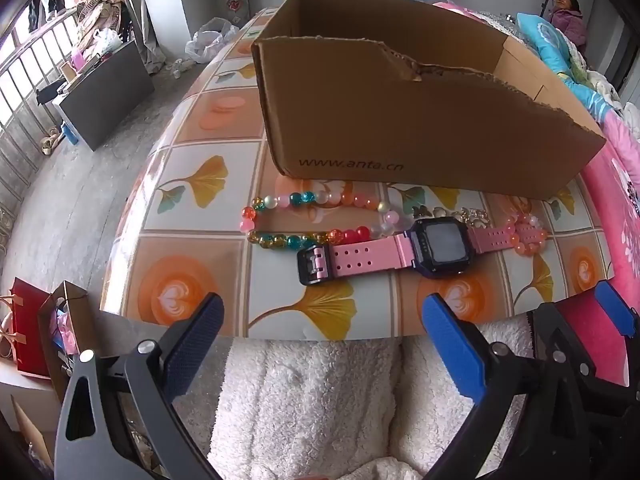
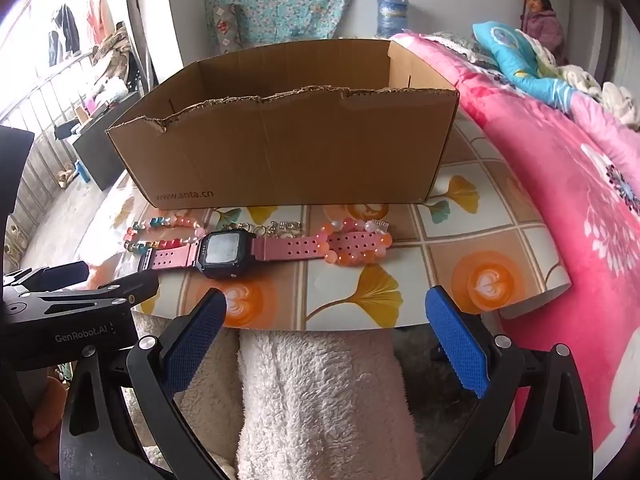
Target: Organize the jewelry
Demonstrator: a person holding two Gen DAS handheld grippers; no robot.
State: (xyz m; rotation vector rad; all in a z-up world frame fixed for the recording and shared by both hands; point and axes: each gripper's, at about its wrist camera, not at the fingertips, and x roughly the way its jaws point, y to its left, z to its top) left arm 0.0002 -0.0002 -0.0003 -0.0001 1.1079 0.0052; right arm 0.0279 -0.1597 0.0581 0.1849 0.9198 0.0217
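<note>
A pink-strapped watch [image 1: 400, 250] with a dark square face lies flat on the patterned table [image 1: 192, 196], in front of an open cardboard box [image 1: 420, 120]. A multicoloured bead bracelet [image 1: 308, 218] lies behind its left strap. An orange-pink bead bracelet [image 1: 528, 236] lies at its right strap end, with small silver charms [image 1: 460, 213] beside the watch face. In the right wrist view I see the watch [image 2: 256, 250], the box [image 2: 288, 148], the orange beads [image 2: 352, 246] and the charms [image 2: 276, 228]. My left gripper [image 1: 322, 340] and right gripper [image 2: 326, 334] are both open and empty, held before the table's near edge.
A pink flowered quilt [image 2: 568, 184] lies on the bed right of the table. A white fluffy fabric [image 1: 312, 404] is below both grippers. Red and brown paper bags [image 1: 44, 332] stand on the floor at left. A person [image 2: 540, 16] is at the far right.
</note>
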